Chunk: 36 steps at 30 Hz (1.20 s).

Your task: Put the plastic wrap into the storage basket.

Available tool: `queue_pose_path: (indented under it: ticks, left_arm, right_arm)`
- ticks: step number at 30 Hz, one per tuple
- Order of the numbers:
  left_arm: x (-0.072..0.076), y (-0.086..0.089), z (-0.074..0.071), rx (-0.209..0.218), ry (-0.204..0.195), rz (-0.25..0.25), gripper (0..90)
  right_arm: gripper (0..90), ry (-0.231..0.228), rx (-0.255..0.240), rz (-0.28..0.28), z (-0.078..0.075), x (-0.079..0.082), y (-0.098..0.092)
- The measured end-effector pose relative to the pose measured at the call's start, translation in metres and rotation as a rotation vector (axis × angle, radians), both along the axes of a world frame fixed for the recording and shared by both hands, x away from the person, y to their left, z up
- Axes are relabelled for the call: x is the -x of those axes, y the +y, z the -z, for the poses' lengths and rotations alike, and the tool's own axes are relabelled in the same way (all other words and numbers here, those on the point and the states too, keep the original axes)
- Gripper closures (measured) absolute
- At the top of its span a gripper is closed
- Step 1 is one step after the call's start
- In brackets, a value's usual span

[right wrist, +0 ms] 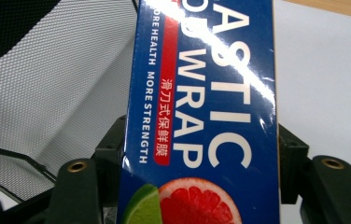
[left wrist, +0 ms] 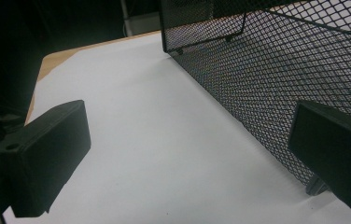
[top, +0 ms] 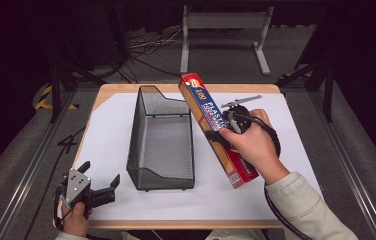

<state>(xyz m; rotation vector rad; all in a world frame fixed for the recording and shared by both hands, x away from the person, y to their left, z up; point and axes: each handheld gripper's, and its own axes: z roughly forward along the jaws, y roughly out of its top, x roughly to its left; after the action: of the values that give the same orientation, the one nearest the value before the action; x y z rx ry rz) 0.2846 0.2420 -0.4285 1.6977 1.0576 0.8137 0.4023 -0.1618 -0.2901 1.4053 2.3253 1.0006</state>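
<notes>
Down at the near left corner, my left gripper (top: 98, 192) rests with fingers wide open, holding nothing. Next comes the mesh basket (top: 141, 131) on the white worktop (top: 106, 135). On the right, my right gripper (top: 226, 136) squeezes the plastic wrap box (top: 211, 120), tilted beside the basket. That long box could bump the rim and slip. Behind, the room is dark.

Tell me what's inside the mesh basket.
The mesh basket looks empty: its bare mesh floor shows through to the white sheet. The plastic wrap box crosses its right rim, hiding a small part.
</notes>
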Motion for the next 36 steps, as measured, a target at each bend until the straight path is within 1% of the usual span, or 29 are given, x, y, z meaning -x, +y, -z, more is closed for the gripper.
queue_pose_path:
  ticks: [4,5,6,8,11,15,20,30,36]
  left_arm:
    - [0.0,0.0,0.0,-0.002,-0.002,0.002,0.1]
    - [0.0,0.0,0.0,-0.002,-0.002,0.002,0.0]
    - [0.0,0.0,0.0,-0.002,-0.002,0.002,0.0]
    - [0.0,0.0,0.0,-0.002,-0.003,0.002,0.0]
    - [0.0,0.0,0.0,-0.002,-0.003,0.002,0.0]
    - [0.0,0.0,-0.001,-0.001,-0.004,0.001,0.1]
    - [0.0,0.0,-0.001,-0.002,-0.005,0.002,0.1]
    - [0.0,0.0,0.0,-0.001,-0.005,0.003,0.0]
    - [0.0,0.0,0.0,-0.002,-0.005,0.005,0.1]
  right_arm:
    - [39.1,-0.001,0.0,-0.016,-0.003,-0.002,0.013]
    - [39.1,0.005,0.003,-0.028,-0.003,-0.003,0.02]
    - [39.1,0.005,0.003,-0.028,-0.003,-0.003,0.02]
    - [39.1,0.015,0.008,-0.034,-0.004,-0.004,0.025]
    - [39.1,0.018,0.008,-0.037,-0.004,-0.005,0.033]
    - [39.1,0.019,-0.003,-0.048,-0.003,-0.007,0.04]
    - [39.1,0.032,-0.01,-0.052,-0.001,-0.009,0.05]
    - [39.1,0.054,-0.007,-0.041,0.007,-0.016,0.071]
    - [39.1,0.069,0.026,-0.035,0.014,-0.018,0.087]
